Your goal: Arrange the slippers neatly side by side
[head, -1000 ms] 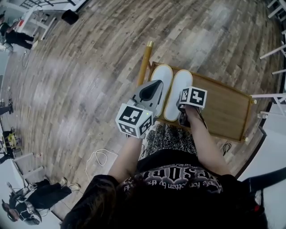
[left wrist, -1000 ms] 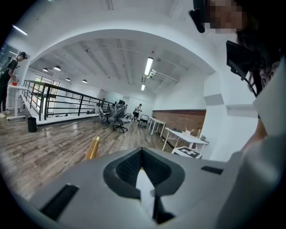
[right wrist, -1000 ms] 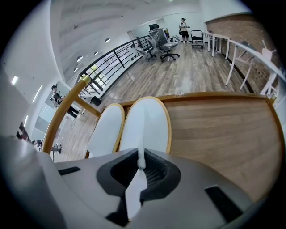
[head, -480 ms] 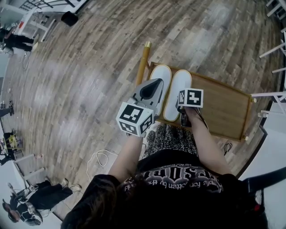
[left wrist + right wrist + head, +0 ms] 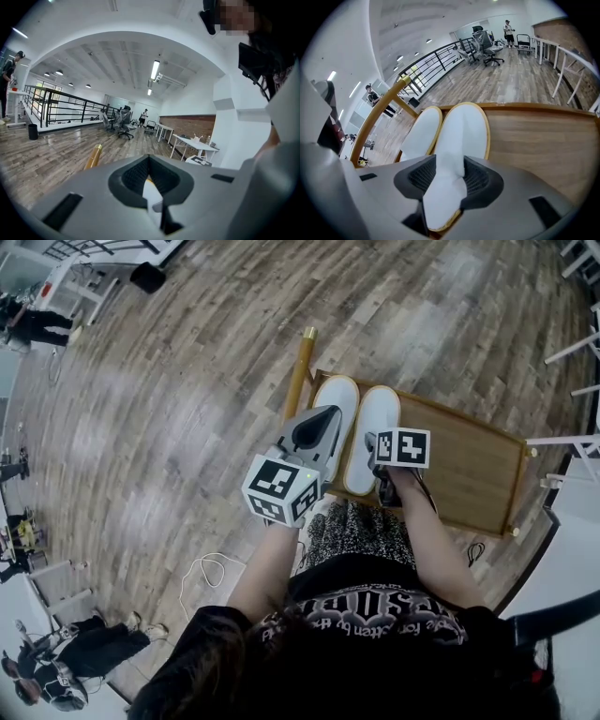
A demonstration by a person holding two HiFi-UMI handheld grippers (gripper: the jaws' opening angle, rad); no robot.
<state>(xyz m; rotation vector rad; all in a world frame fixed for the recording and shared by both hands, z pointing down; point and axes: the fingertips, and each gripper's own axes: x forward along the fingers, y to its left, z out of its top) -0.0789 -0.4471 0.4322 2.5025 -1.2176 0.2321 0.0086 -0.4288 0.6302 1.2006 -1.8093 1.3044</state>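
Two white slippers with tan rims lie side by side on a low wooden board (image 5: 469, 465), toes pointing away. My left gripper (image 5: 326, 416) hovers shut over the heel of the left slipper (image 5: 339, 392), and a sliver of white slipper (image 5: 151, 194) shows below its closed tips (image 5: 150, 161). My right gripper (image 5: 375, 451) points steeply down at the heel of the right slipper (image 5: 377, 413). Its jaws (image 5: 449, 176) have just been opening. The right slipper (image 5: 461, 129) still lies between the pads, with the left slipper (image 5: 421, 133) close beside it.
A golden pole (image 5: 302, 371) runs along the board's left edge, over the wood-plank floor (image 5: 187, 381). White table legs (image 5: 572, 352) stand at the right. A white cable (image 5: 211, 568) lies on the floor near the person's legs. People (image 5: 37, 320) stand far off at the left.
The right gripper has rolled slightly over the right slipper's heel. The left gripper and both slippers have not moved.
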